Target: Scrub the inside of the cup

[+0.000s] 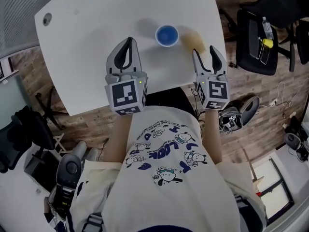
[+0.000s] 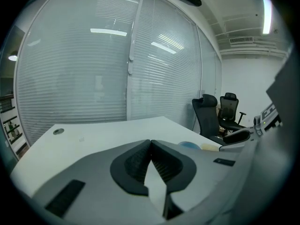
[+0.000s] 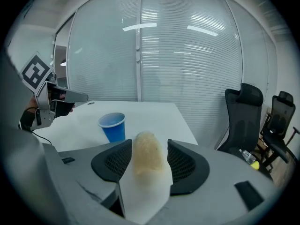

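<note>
A blue cup (image 1: 167, 35) stands upright on the white table (image 1: 96, 28), near its far right side. A tan scrubbing sponge (image 1: 193, 40) lies on the table just right of the cup. My right gripper (image 1: 204, 51) is open just behind the sponge. In the right gripper view the sponge (image 3: 147, 153) lies between the two jaws with a gap on each side, and the cup (image 3: 113, 127) stands beyond it to the left. My left gripper (image 1: 129, 41) is shut with nothing in it, left of and nearer than the cup. In the left gripper view its jaws (image 2: 150, 143) meet over the tabletop.
Black office chairs (image 1: 263, 33) stand right of the table, one with a bottle (image 1: 266, 35) on its seat. A round cable hole (image 1: 47, 19) is at the table's far left corner. A glass wall with blinds (image 3: 154, 55) runs behind the table.
</note>
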Motion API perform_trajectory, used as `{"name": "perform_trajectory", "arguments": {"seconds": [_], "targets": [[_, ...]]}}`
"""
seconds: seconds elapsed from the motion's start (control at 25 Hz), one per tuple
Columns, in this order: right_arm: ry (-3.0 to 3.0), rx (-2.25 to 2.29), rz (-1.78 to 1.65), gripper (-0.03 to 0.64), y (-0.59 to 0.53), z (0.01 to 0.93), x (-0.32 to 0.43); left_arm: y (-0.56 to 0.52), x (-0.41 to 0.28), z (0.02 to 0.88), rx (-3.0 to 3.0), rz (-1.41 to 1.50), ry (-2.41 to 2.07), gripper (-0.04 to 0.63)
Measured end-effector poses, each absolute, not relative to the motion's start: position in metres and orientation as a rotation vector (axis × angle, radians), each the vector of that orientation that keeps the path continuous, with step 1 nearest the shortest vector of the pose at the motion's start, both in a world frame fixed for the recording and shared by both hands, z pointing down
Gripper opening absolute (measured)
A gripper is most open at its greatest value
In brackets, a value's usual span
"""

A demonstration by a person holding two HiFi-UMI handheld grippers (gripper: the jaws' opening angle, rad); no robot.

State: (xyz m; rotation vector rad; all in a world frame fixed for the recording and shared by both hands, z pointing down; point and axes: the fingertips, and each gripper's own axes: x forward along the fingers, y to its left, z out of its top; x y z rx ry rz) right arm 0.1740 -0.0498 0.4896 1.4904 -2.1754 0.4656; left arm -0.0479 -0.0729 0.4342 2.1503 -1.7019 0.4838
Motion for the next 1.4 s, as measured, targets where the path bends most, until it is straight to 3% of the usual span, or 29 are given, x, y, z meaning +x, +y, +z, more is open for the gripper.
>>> {"name": "perform_trajectory", "arguments": {"seconds": [1.24, 1.4], "targets": [[-2.176, 1.185, 0.480, 0.264, -0.036, 0.522, 0.150, -0.038, -0.056, 0.469, 2.014, 0.588, -1.665, 0.029], [-2.156, 1.205, 0.489, 0.215, -0.039, 0.525, 0.153, -0.035, -0.052, 0.472, 2.009, 0.594, -1.648, 0.031]]}}
